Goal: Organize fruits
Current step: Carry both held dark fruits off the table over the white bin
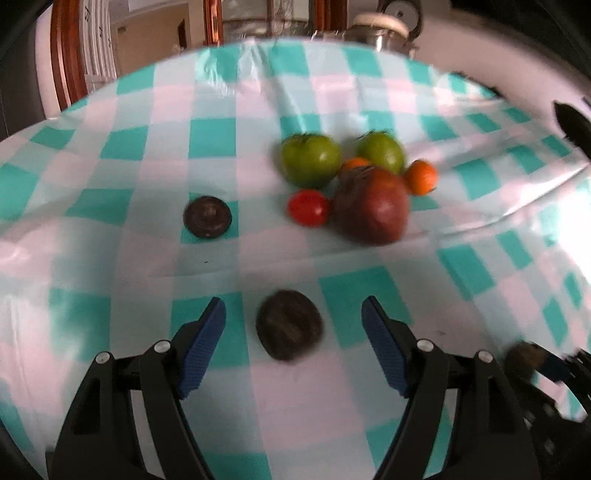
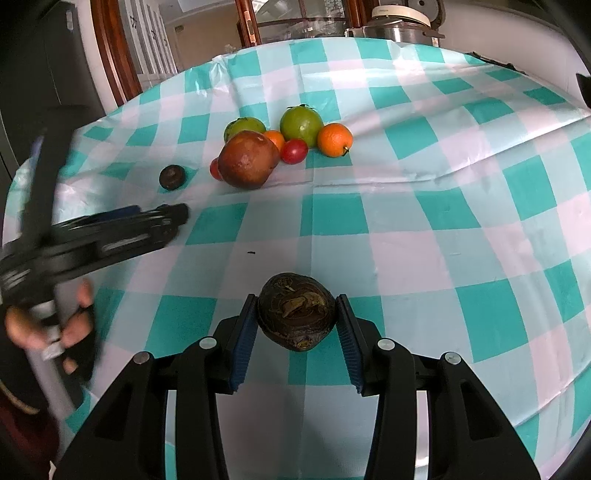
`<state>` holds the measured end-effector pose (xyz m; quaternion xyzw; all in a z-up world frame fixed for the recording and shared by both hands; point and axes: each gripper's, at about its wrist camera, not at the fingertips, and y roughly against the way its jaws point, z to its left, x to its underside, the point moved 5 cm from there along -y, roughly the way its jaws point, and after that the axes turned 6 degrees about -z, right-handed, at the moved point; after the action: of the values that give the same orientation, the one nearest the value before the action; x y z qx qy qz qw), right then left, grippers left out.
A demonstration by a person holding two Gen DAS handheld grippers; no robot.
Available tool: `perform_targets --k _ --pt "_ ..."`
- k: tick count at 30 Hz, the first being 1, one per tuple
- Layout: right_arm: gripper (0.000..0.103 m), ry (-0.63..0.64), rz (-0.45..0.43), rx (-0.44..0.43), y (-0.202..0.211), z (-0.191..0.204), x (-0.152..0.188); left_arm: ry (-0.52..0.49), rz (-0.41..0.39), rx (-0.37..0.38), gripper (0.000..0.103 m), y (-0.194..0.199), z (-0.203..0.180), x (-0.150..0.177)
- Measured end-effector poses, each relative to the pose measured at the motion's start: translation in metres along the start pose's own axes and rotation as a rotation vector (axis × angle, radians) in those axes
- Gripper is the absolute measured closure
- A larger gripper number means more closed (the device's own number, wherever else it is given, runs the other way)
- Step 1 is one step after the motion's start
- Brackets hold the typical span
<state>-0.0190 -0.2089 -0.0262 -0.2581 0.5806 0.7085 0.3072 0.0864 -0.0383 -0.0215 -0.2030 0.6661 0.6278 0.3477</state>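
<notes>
A fruit cluster lies mid-table: two green fruits (image 1: 310, 159) (image 2: 301, 124), a big reddish-brown fruit (image 1: 371, 205) (image 2: 246, 159), oranges (image 1: 421, 176) (image 2: 334, 139) and small red fruits (image 1: 307, 207) (image 2: 294, 150). A dark round fruit (image 1: 208, 216) (image 2: 171, 177) sits apart to the left. My left gripper (image 1: 293, 314) is open, and a dark brown fruit (image 1: 290, 329) lies on the cloth between its fingers. My right gripper (image 2: 296, 312) is shut on another dark brown fruit (image 2: 296, 312) above the cloth. The left gripper (image 2: 173, 218) shows blurred in the right wrist view.
The table carries a teal, pink and white checked cloth (image 1: 147, 110) (image 2: 443, 184). A metal pot (image 1: 384, 35) (image 2: 400, 26) stands at the far edge. Wooden cabinet frames (image 1: 68, 55) rise behind the table. The person's hand (image 2: 48, 325) is at the left.
</notes>
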Motion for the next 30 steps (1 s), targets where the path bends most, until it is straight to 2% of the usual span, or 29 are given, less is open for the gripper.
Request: perform_targets --k 1,2,4,11,17,24,30 --pt "0.061 -0.010 -0.003 -0.009 0.000 -0.001 0.000 0.000 0.021 -0.002 0.038 -0.007 0.001 0.002" --pt "0.061 -0.017 -0.004 -0.014 0.001 -0.002 -0.001 0.004 0.055 0.007 0.055 -0.012 0.002 0.006" --pt "0.060 -0.026 -0.008 -0.021 0.001 -0.003 -0.001 0.005 0.043 0.003 0.063 -0.006 0.005 0.009" --pt "0.060 -0.025 -0.020 -0.023 0.005 -0.002 0.000 0.082 0.010 0.091 0.064 0.037 0.030 0.041" --pt "0.060 -0.016 -0.039 -0.032 0.021 0.004 0.011 0.089 -0.021 0.139 0.064 0.077 0.027 0.063" --pt "0.061 0.008 -0.050 -0.022 0.056 0.001 0.036 0.010 -0.035 0.162 0.064 0.109 -0.012 0.085" --pt "0.061 0.007 -0.094 0.018 0.113 -0.025 0.065 -0.129 -0.057 0.228 0.064 0.140 -0.077 0.099"
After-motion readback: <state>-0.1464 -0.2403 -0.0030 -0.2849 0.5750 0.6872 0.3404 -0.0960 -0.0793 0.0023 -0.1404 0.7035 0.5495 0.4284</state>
